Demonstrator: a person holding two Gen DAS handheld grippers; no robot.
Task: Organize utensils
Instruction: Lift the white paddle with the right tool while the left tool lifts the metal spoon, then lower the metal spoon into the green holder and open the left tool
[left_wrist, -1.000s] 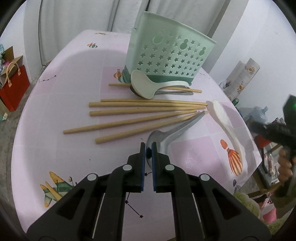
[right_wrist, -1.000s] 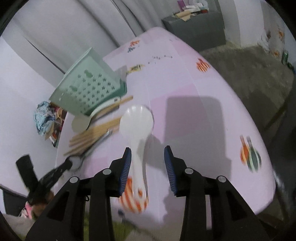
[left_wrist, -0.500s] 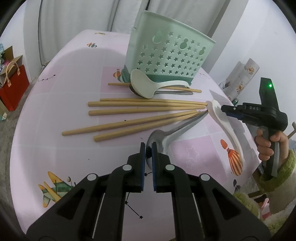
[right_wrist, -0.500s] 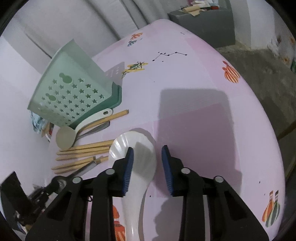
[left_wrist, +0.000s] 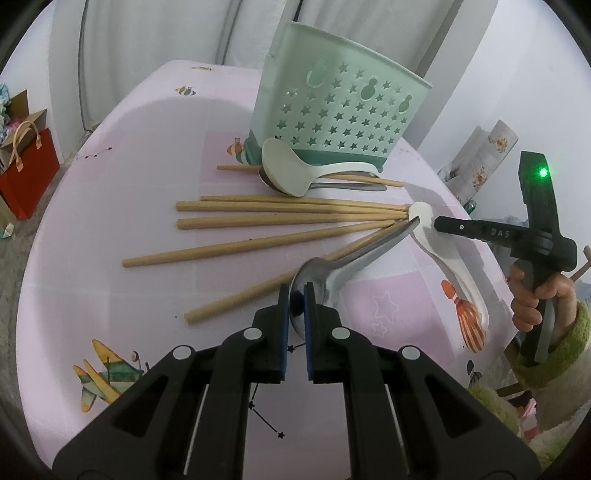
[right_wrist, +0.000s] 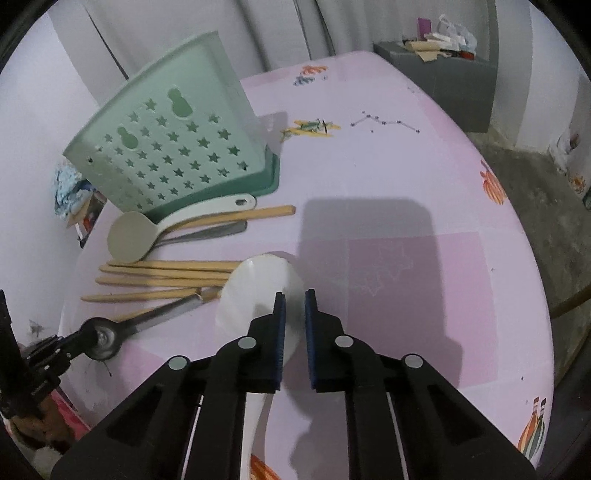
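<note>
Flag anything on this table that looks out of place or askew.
The mint-green star-perforated utensil holder stands with nothing visibly in it, while wooden chopsticks lie fanned and scattered before it, with spoons loose among them.

The white spoon handle is running under the right gripper's fingers; the steel spoon bowl is sitting partly hidden behind the left gripper's fingers.

Home rm – pink cartoon tablecloth, white curtains, red gift bag, bare concrete floor.
</note>
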